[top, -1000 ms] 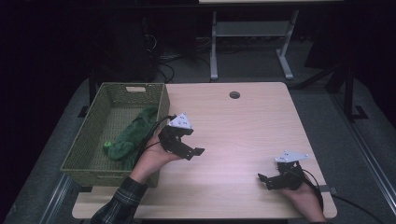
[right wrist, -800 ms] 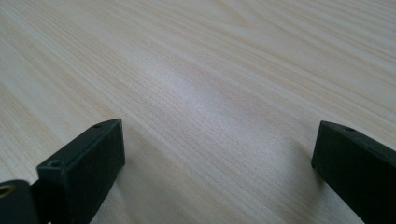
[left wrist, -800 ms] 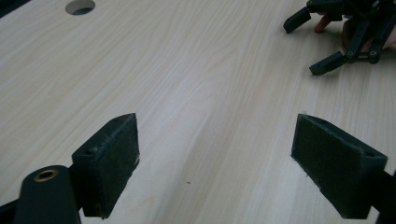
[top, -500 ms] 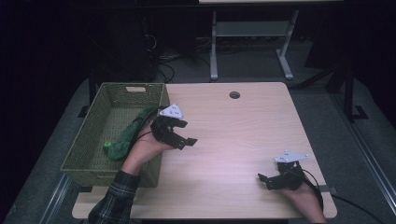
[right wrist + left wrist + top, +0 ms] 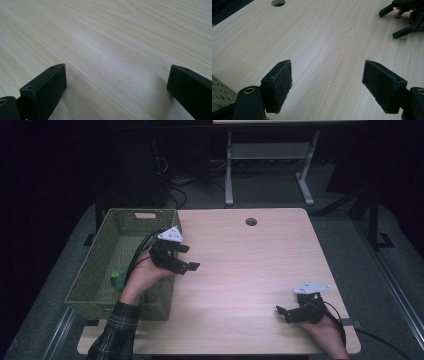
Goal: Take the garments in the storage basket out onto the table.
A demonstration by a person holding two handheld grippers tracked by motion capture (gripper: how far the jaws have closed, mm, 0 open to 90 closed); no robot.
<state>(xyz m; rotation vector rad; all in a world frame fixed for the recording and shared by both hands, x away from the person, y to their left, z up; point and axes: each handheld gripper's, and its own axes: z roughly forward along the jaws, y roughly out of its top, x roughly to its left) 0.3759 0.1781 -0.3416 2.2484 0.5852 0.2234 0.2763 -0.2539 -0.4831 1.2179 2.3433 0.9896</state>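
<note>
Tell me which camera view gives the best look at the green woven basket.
The high view. It takes in the whole green woven basket at the table's left edge, with its rim, a handle slot and something green inside. The left gripper view catches just a sliver of its weave at the lower left corner. The right gripper view looks across bare tabletop.

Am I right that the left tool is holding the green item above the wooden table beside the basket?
Not quite: the left tool holds nothing. The left gripper view shows bare table between its open jaws, and the high view shows the green item lying in the basket.
</note>
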